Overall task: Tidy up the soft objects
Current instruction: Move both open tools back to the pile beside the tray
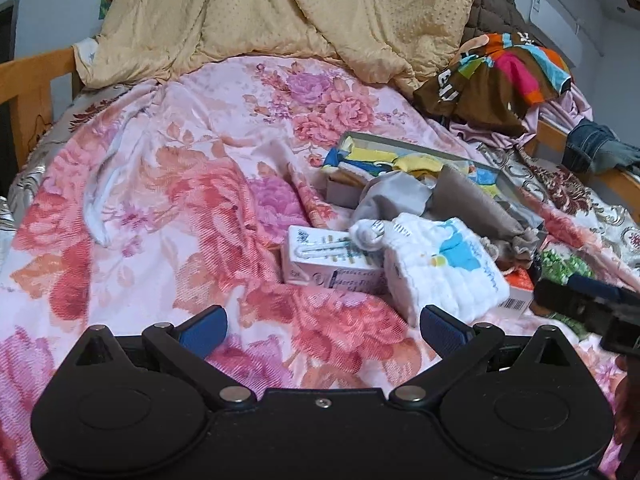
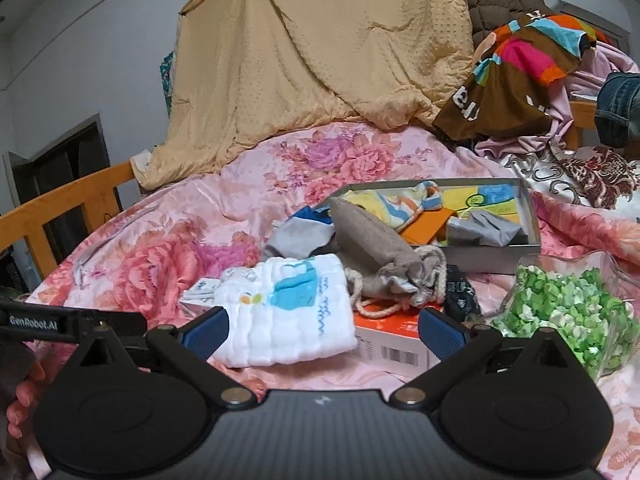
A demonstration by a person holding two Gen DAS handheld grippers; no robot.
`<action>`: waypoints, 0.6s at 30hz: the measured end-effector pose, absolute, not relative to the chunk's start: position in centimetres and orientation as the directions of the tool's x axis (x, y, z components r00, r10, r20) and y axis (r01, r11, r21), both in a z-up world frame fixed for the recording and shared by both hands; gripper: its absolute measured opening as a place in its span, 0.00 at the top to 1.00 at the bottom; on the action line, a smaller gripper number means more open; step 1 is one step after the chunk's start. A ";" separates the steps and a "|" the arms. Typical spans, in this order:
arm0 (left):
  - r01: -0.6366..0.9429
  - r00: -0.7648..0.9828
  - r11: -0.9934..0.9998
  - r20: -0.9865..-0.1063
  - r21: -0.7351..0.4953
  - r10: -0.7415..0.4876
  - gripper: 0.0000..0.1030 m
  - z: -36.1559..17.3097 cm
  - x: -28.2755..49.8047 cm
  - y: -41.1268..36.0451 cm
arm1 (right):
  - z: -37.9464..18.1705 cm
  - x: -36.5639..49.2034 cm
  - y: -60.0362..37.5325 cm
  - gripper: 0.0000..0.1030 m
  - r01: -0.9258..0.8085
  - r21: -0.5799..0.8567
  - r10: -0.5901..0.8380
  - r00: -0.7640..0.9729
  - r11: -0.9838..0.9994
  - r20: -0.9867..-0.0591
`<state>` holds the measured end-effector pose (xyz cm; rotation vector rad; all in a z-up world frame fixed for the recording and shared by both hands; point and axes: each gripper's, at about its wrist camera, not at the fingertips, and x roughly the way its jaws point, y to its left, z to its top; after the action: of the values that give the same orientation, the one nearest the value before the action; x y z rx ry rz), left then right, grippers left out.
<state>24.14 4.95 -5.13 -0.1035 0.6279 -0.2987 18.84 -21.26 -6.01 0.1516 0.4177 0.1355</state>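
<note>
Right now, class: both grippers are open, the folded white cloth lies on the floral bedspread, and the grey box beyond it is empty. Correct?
Not quite: the grey box holds folded cloths, as the right wrist view shows. Both grippers, left and right, are open, and the white cloth lies on the bedspread.

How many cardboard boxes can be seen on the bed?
3: a grey tray box holding cloths at the back, a white carton left of the towel, an orange-white box under it. Others may be hidden.

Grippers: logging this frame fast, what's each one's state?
Left gripper: open, holding nothing.
Right gripper: open, holding nothing.
</note>
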 end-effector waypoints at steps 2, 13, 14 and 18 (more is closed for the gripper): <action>0.255 0.771 0.946 -0.548 -0.200 -0.324 0.01 -5.1 24.4 4.7 | -6.1 19.0 -21.6 0.00 -0.085 0.182 0.152 0.905 0.980 -0.398; 0.326 0.768 0.911 -0.491 -0.252 -0.411 0.01 -5.7 25.5 1.8 | -6.4 19.5 -22.6 0.00 -0.052 0.183 0.125 0.902 0.982 -0.413; 0.328 0.767 0.908 -0.489 -0.259 -0.416 0.01 -5.8 25.6 1.6 | -6.3 19.6 -22.6 0.00 -0.064 0.175 0.131 0.905 0.983 -0.405; 0.323 0.778 0.913 -0.480 -0.247 -0.405 0.01 -6.2 25.8 1.2 | -5.2 20.8 -22.8 0.00 -0.138 0.080 0.158 0.921 0.987 -0.357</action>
<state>25.85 1.22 -6.21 -0.1542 0.5530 -0.3955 20.75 -22.79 -5.20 0.0537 0.3711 0.1518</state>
